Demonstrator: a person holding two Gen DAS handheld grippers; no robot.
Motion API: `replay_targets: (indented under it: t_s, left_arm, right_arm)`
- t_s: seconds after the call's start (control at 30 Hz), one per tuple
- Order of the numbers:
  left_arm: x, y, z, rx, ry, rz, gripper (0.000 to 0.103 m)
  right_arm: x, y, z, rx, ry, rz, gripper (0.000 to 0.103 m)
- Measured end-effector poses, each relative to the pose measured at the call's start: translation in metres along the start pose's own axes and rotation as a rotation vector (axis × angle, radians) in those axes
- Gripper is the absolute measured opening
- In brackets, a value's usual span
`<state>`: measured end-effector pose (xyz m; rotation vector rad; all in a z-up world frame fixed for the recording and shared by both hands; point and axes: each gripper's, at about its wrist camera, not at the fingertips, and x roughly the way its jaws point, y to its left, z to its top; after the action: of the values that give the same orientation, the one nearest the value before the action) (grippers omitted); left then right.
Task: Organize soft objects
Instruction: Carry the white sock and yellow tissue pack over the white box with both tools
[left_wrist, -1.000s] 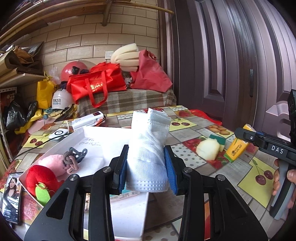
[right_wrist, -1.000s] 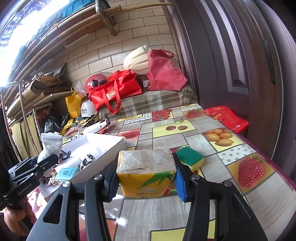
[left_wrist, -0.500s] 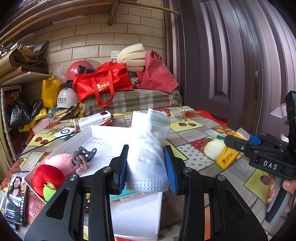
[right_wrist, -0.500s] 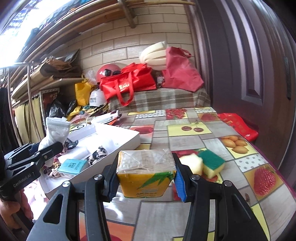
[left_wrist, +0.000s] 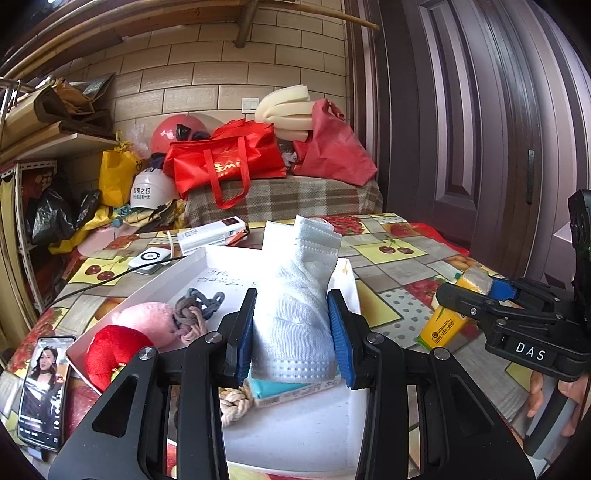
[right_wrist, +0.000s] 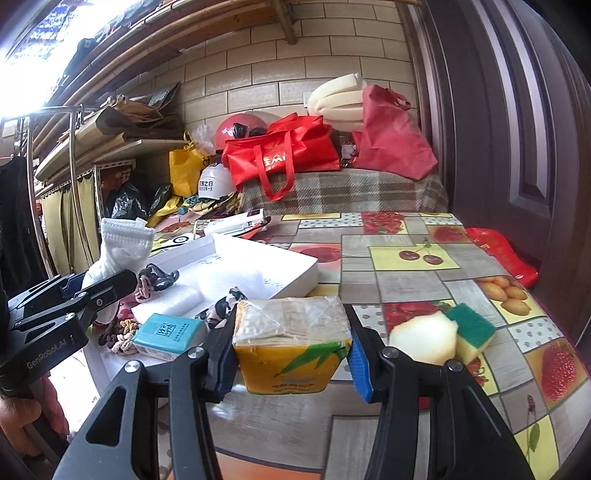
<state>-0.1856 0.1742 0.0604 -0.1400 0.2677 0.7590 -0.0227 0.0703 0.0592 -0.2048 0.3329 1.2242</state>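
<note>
My left gripper (left_wrist: 292, 334) is shut on a folded stack of white face masks (left_wrist: 295, 295), held upright over the white tray (left_wrist: 288, 435). In the right wrist view the masks (right_wrist: 122, 251) stand up from that gripper at the left. My right gripper (right_wrist: 291, 350) is shut on a yellow tissue pack (right_wrist: 291, 347), just right of the tray's near corner. From the left wrist view the pack (left_wrist: 443, 325) shows in the right gripper at the right. The tray holds a red plush (left_wrist: 110, 354), a pink plush (left_wrist: 147, 321), knotted ropes (left_wrist: 192, 310) and a teal tissue packet (right_wrist: 166, 336).
A green-and-yellow sponge (right_wrist: 469, 332) and a white foam piece (right_wrist: 421, 339) lie on the fruit-patterned tablecloth (right_wrist: 406, 273) right of my right gripper. A phone (left_wrist: 42, 387) lies left of the tray. Red bags (left_wrist: 225, 166), helmets and clutter fill the back; a dark door (left_wrist: 480, 129) stands right.
The right gripper has carried the tissue pack leftward, closer to the tray; the sponge and foam now sit to its right. The left gripper has drifted slightly over the tray with the masks.
</note>
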Motion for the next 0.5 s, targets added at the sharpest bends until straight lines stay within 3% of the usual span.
replay_targets:
  t_s: [0.5]
  left_arm:
    - [0.006, 0.015, 0.001, -0.023, 0.011, 0.027, 0.036]
  right_arm:
    - [0.014, 0.014, 0.003, -0.006, 0.027, 0.032, 0.050]
